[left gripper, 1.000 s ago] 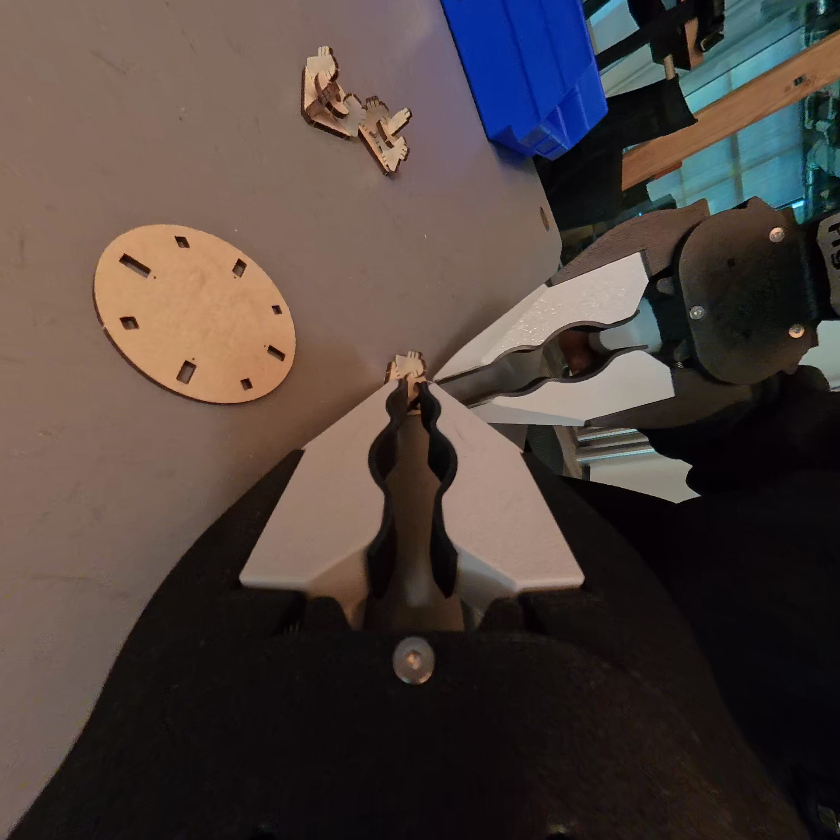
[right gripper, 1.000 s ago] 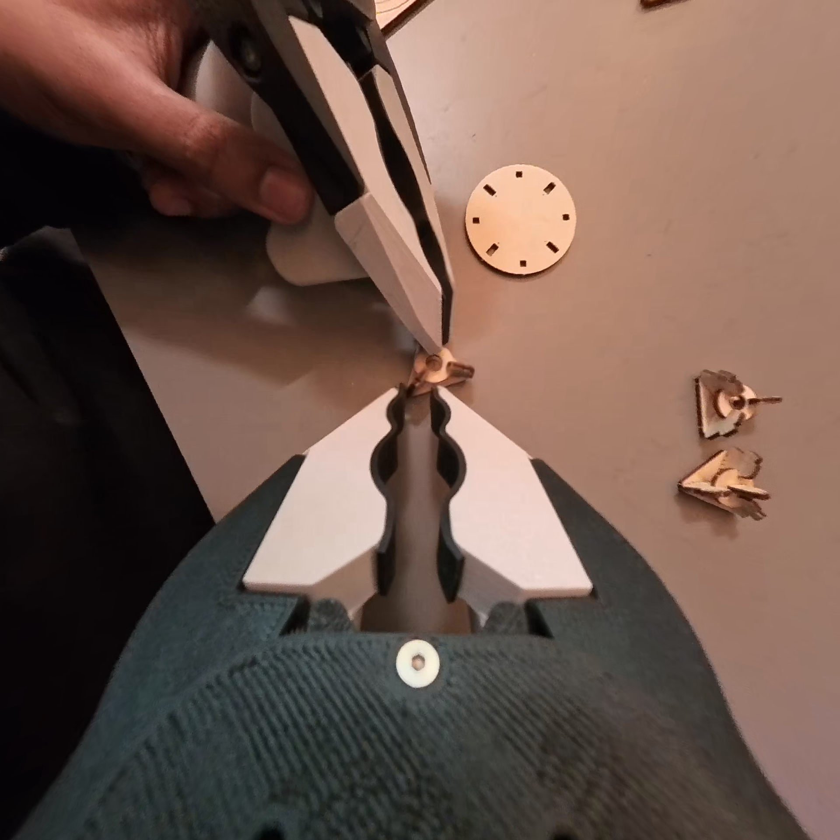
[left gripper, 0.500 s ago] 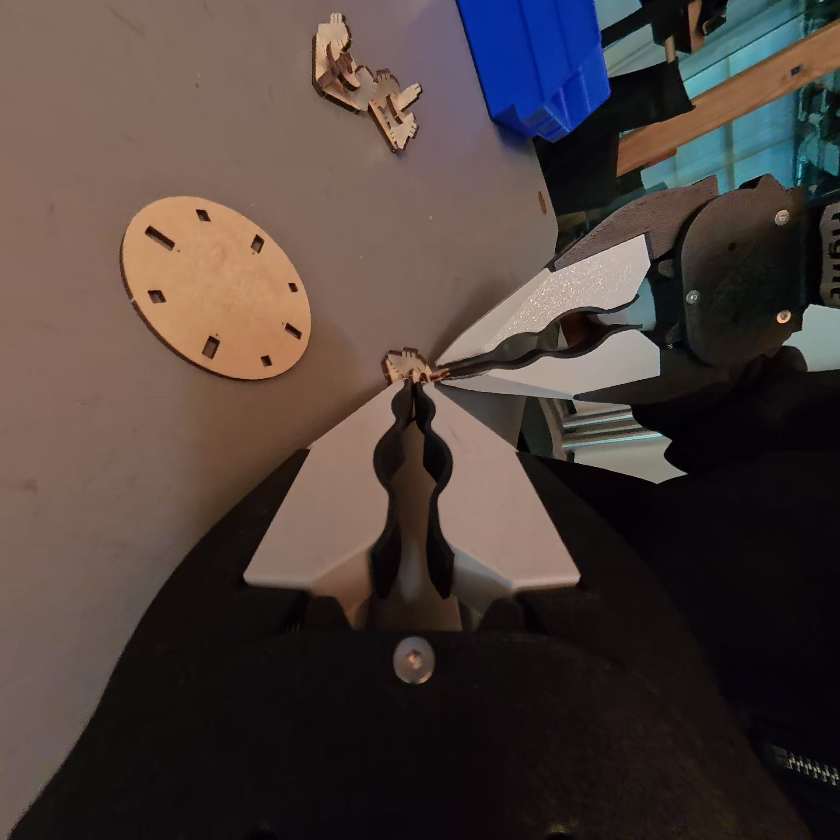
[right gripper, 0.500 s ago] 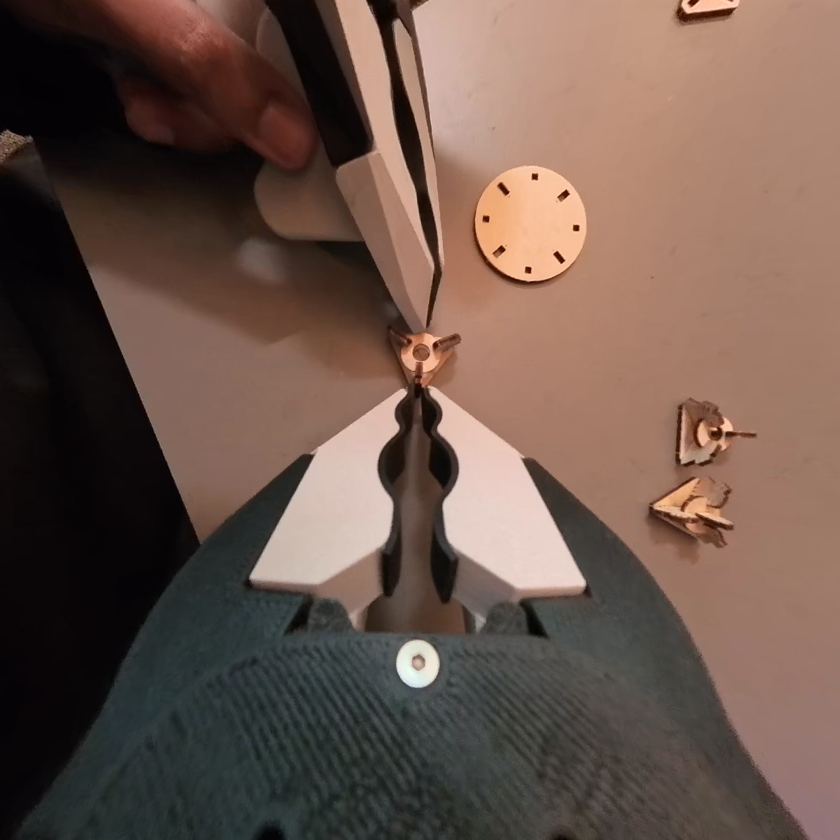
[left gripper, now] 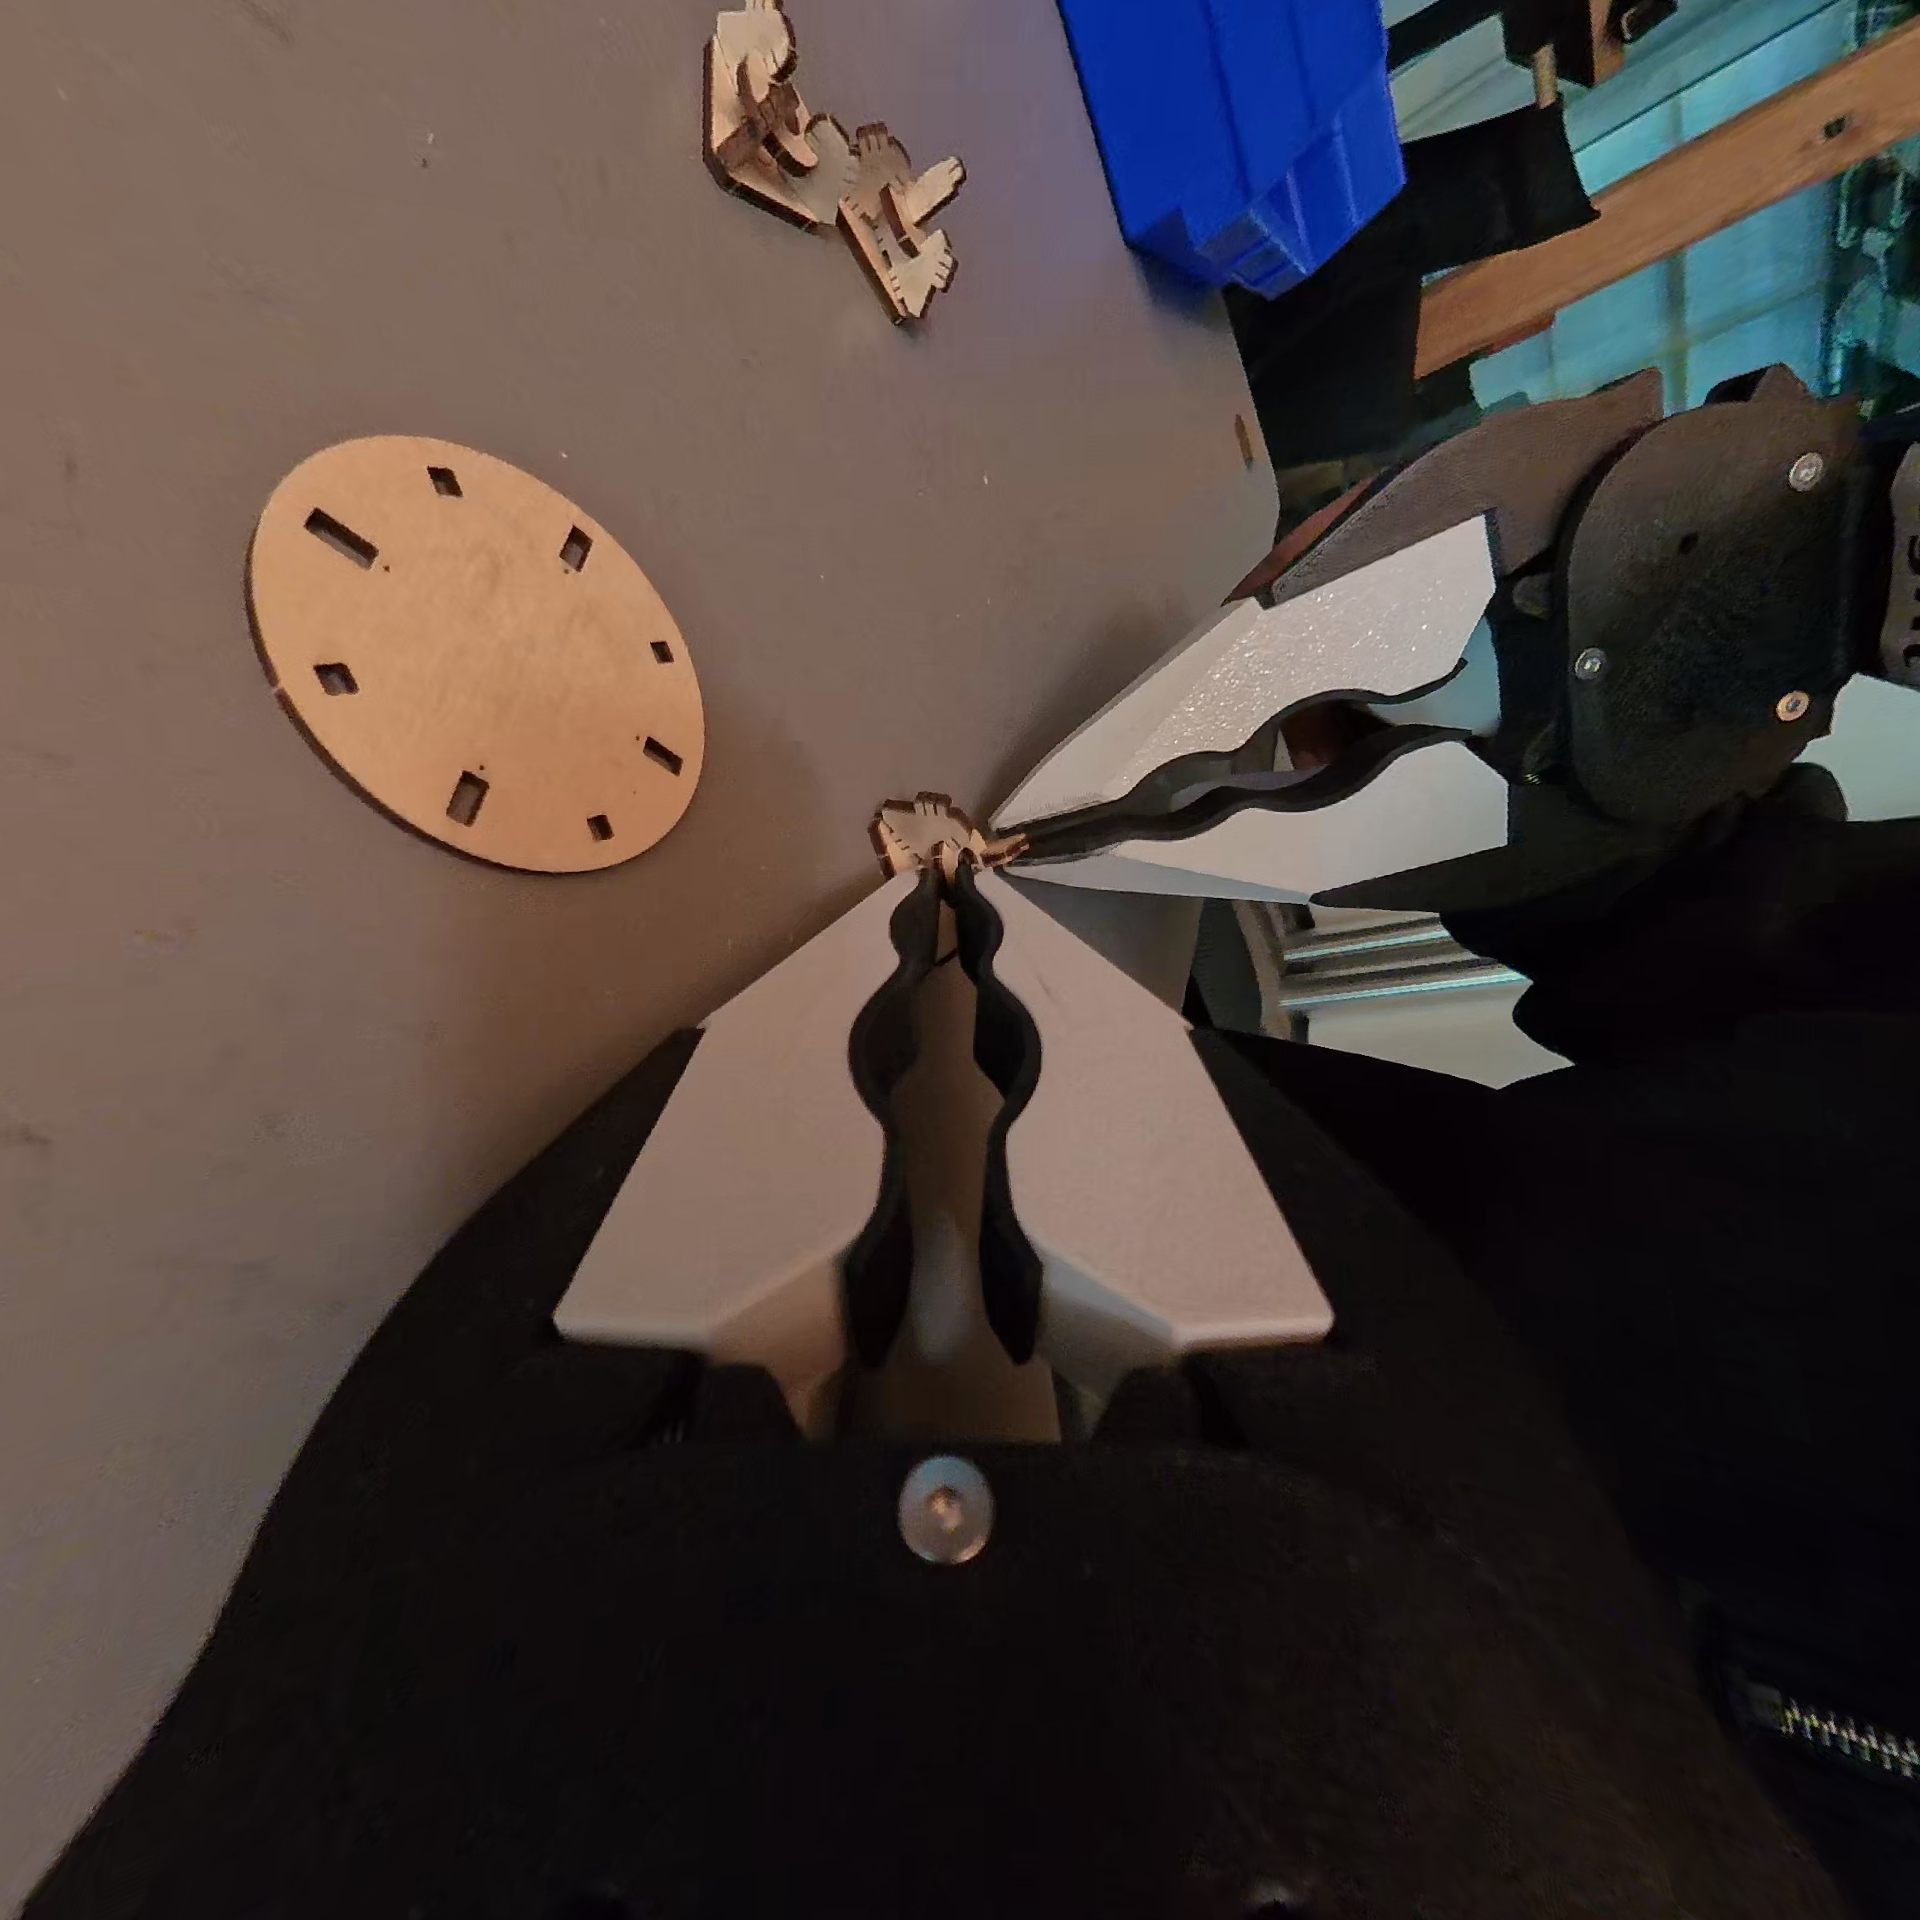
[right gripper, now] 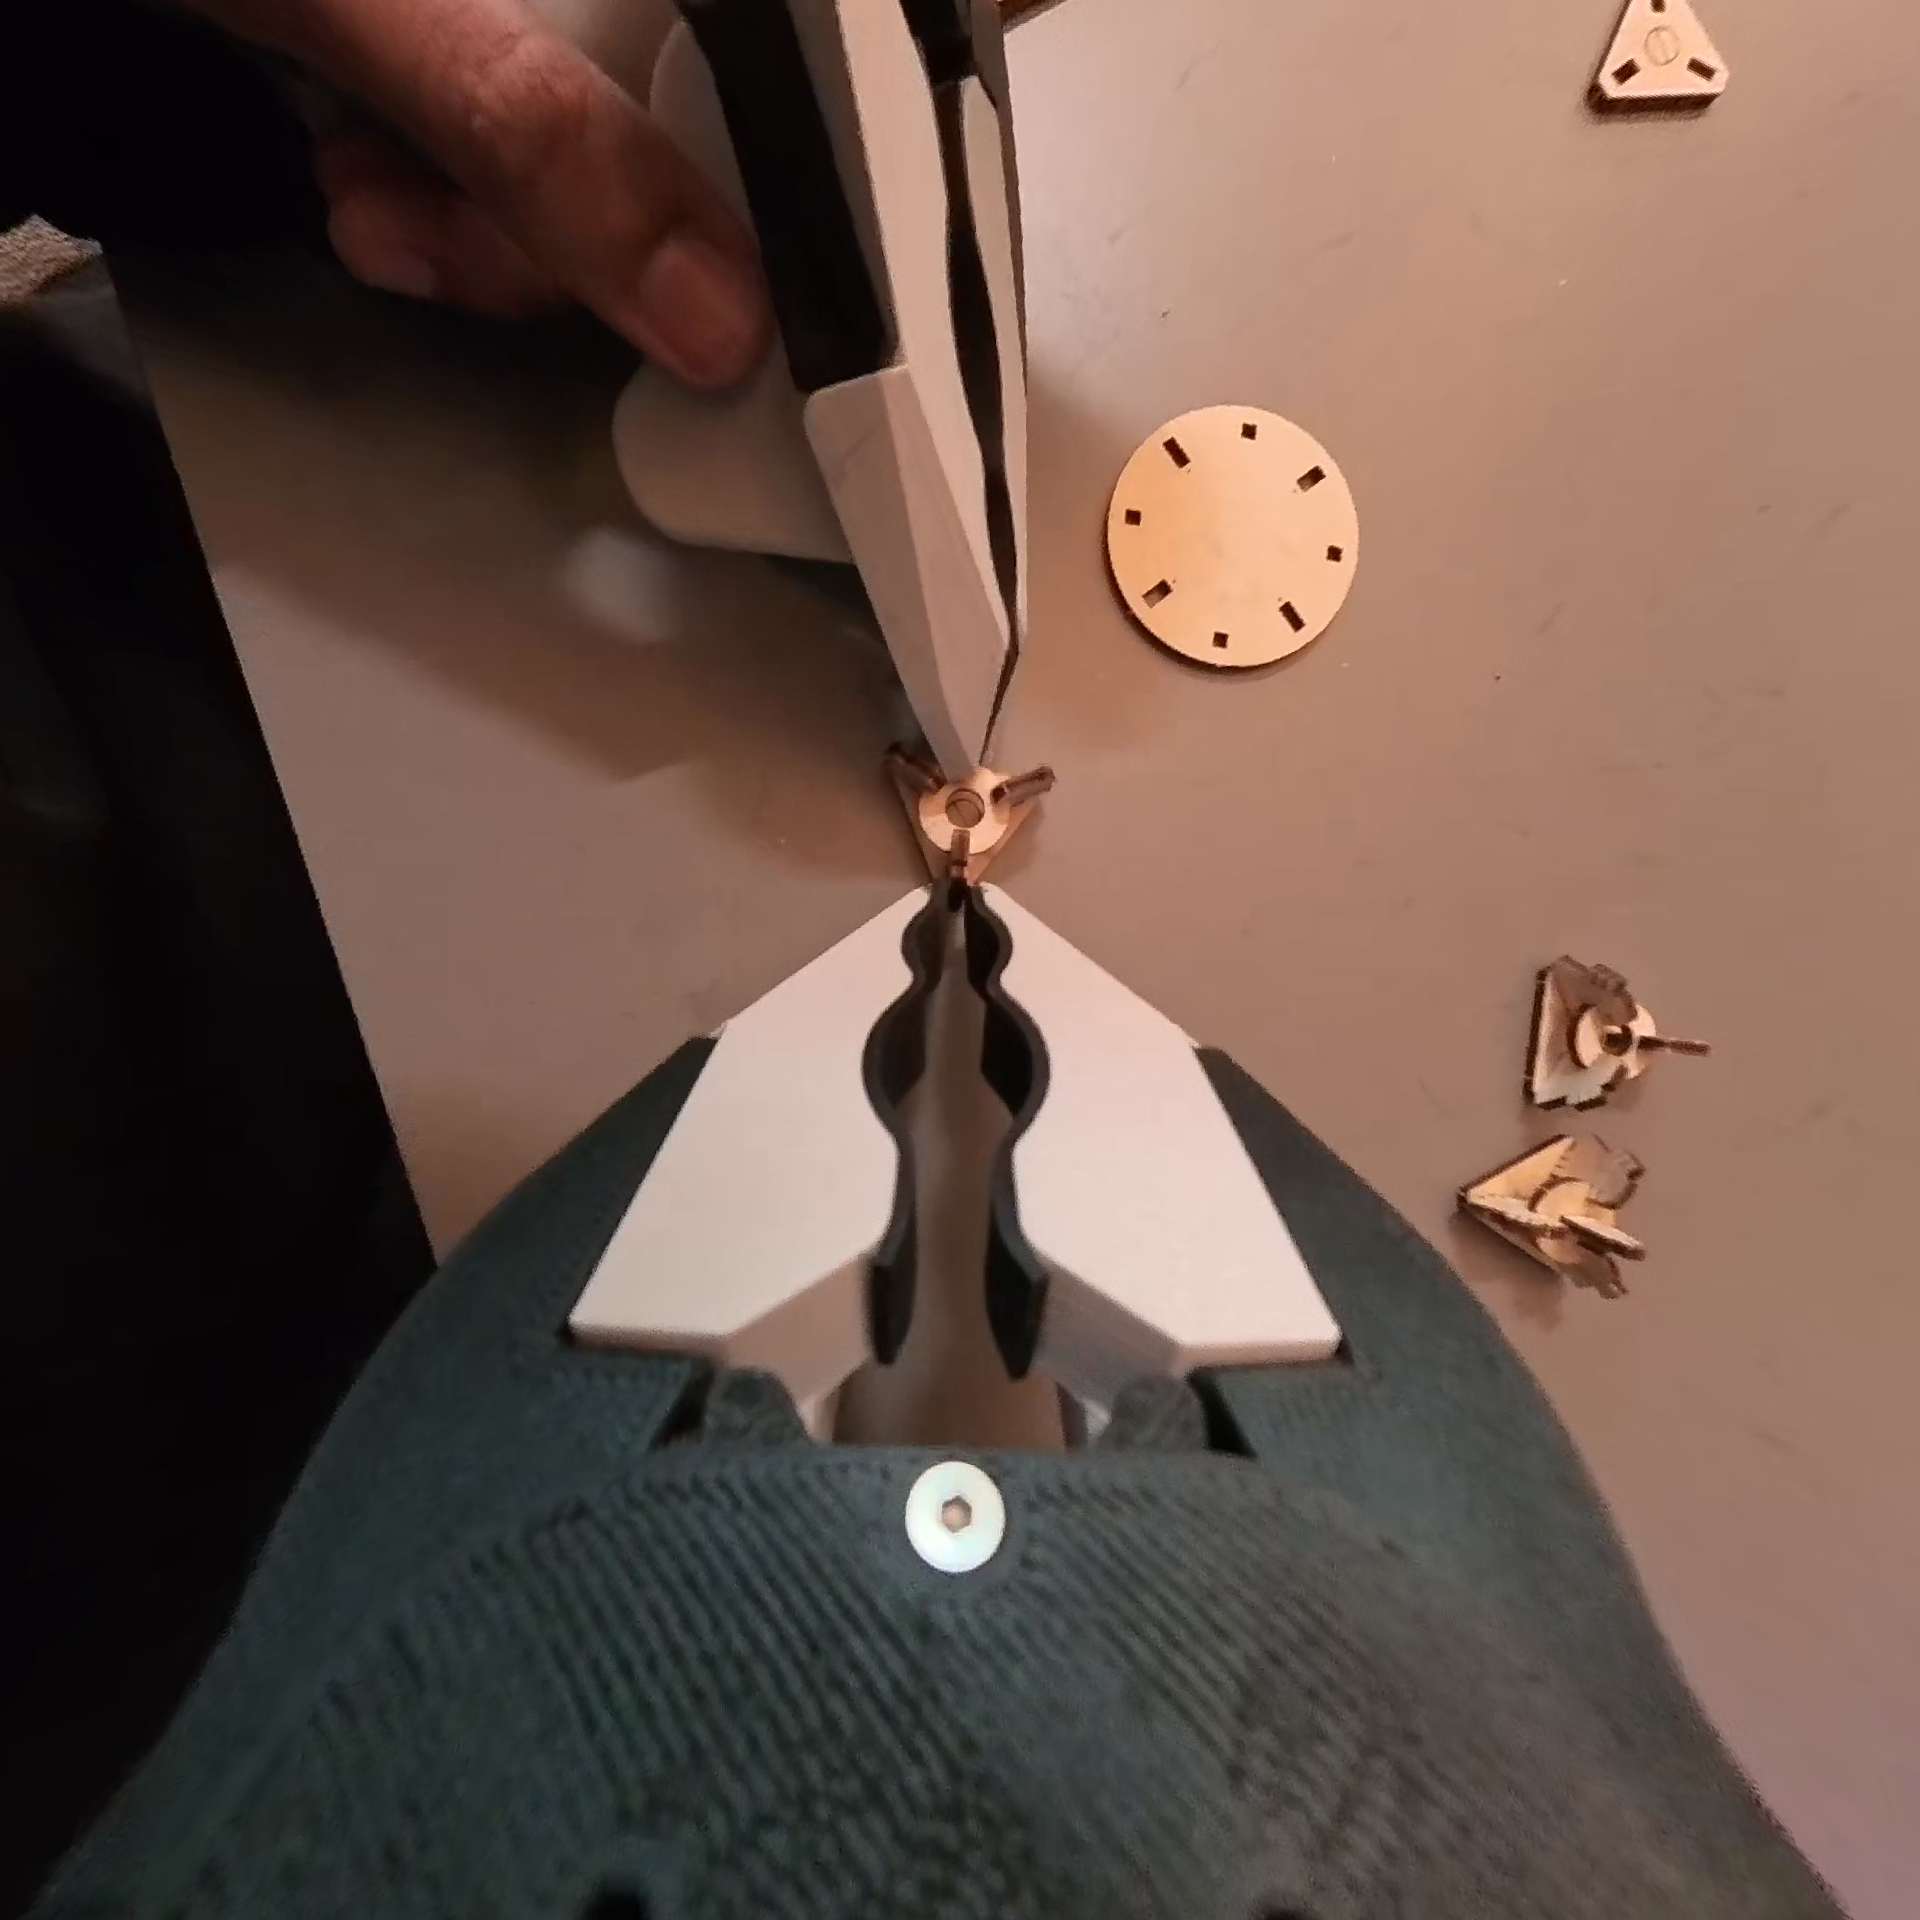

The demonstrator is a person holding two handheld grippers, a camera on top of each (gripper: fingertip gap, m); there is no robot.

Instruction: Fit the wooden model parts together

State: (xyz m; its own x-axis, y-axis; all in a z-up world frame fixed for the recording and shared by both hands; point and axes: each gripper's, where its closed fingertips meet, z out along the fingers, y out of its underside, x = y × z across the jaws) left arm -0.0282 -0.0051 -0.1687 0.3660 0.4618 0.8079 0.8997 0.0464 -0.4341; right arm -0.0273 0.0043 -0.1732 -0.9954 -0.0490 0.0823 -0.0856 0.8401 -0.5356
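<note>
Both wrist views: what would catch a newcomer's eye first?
Two tongs meet tip to tip on one small wooden triangular assembly above the grey table: the left tongs and the right tongs each pinch a peg of it. A slotted wooden disc lies beyond.

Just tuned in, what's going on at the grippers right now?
Both grippers are pinched on the same small wooden triangular piece near the table edge. The right gripper grips the peg pointing toward it, while the left gripper is closed on another part from a different side. A slotted wooden disc and three more small wooden pieces lie untouched nearby, and a blue bin sits beyond.
</note>
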